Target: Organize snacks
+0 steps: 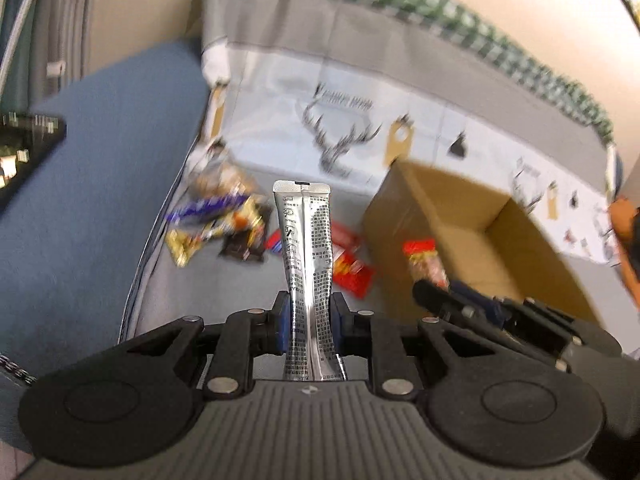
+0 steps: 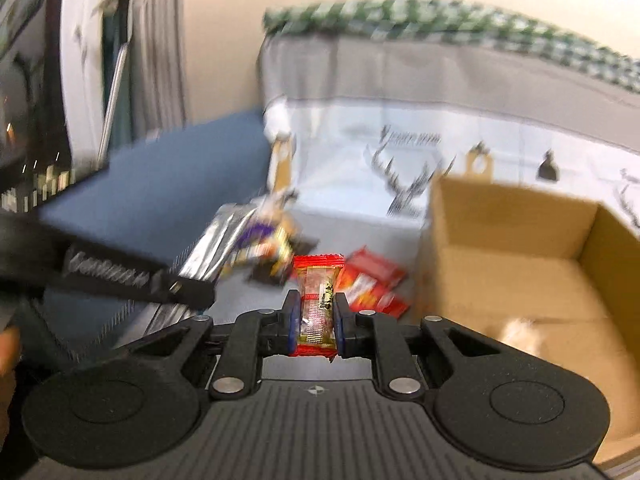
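Note:
My left gripper [image 1: 308,312] is shut on a long silver stick pouch [image 1: 306,240], which stands upright between the pads above the bed. My right gripper [image 2: 316,314] is shut on a small red-edged snack packet [image 2: 318,300]. In the left wrist view the right gripper [image 1: 434,290] shows at the right with that red packet [image 1: 424,262] over the open cardboard box [image 1: 500,240]. The same box [image 2: 520,264] fills the right of the right wrist view. A pile of loose snacks [image 1: 224,220] lies on the grey sheet, and red packets [image 2: 372,284] lie beside the box.
A blue surface [image 1: 100,180] borders the sheet on the left. A white cloth with antler prints [image 1: 340,136] rises behind the snacks, under a green checked blanket [image 1: 440,12]. The left gripper's black arm [image 2: 120,276] crosses the left of the right wrist view.

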### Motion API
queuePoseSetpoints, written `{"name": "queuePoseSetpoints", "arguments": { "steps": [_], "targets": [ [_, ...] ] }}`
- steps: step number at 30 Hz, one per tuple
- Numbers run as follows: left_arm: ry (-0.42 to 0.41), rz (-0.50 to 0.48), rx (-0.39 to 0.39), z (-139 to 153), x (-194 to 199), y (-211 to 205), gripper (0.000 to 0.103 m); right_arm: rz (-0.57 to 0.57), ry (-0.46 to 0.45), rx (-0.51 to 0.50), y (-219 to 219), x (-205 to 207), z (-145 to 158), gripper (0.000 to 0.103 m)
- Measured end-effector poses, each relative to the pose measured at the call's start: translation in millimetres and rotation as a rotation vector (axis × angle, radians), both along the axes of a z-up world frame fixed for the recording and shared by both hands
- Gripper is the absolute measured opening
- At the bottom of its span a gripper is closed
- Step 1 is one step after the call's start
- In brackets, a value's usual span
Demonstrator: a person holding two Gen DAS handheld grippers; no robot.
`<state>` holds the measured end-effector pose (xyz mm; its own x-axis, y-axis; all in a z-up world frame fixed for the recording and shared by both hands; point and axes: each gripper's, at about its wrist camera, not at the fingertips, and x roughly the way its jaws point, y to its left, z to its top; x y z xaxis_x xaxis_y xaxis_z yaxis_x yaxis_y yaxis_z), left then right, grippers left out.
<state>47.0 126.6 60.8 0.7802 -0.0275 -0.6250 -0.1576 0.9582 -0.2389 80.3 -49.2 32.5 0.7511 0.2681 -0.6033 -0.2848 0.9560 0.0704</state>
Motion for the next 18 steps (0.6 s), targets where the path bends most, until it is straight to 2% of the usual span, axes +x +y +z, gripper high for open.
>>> {"name": "queuePoseSetpoints", "arguments": {
  "steps": [9, 14, 18],
  "targets": [
    [-0.137, -0.079, -0.012, 64.4, -18.5, -41.1, 0.022, -0.094, -0.151, 0.073, -48.9, -1.5, 59.0, 0.017],
    [-0.173, -0.145, 0.083, 61.2, -28.3, -67.5, 0.022, -0.144, -0.214, 0.105, -74.6, -3.0, 83.7, 0.017],
    [-0.252, -0.198, 0.059, 56.2, -36.7, -68.9, 0.022, -0.194, -0.281, 0.129, -100.2, -6.7, 113.2, 0.017]
  ]
}}
